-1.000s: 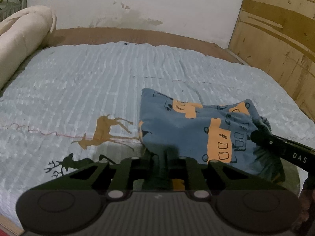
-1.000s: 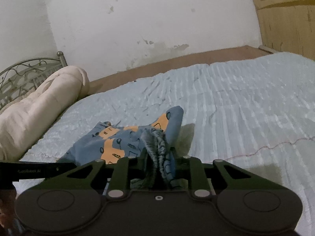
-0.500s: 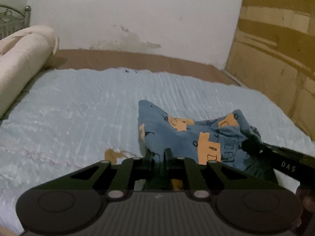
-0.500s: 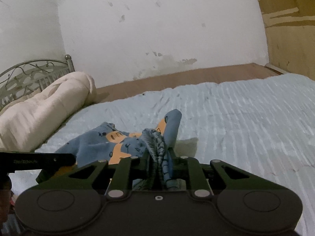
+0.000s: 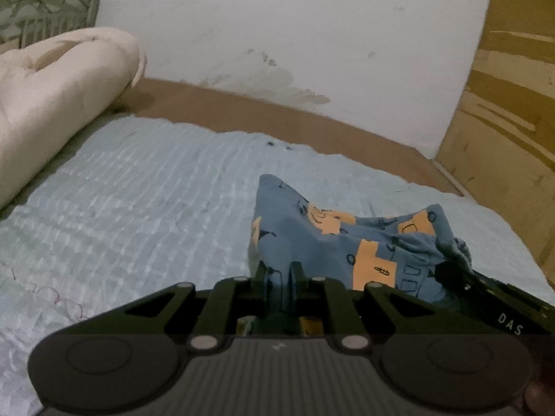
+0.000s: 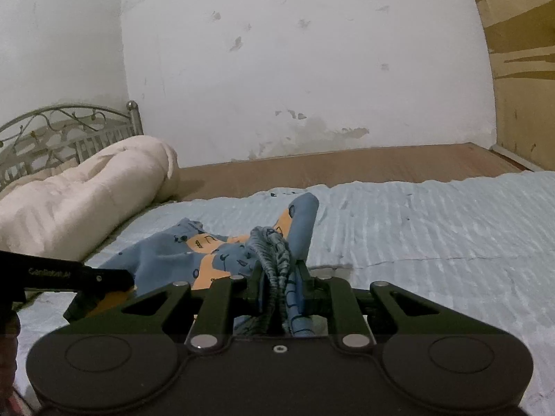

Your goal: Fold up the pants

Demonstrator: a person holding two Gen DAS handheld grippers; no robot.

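Pants (image 5: 347, 242) pinched in both grippers' fingers above pale-blue bedspread (image 5: 138, 208); cream duvet (image 6: 79, 194), seemingly rolled, near headboard.

Pale blue bedspread (image 5: 145, 208), cream rolled duvet (image 6: 79, 194), metal headboard (image 6: 52, 131), possibly wooden panel (image 5: 513, 111)

The pants (image 5: 347, 239) are blue with orange blocks and small dark outline drawings, their waistband (image 6: 274, 253) grey-blue and ribbed. The bedspread (image 5: 138, 201) is pale blue with white ridges; the rolled quilt (image 6: 79, 194) is cream
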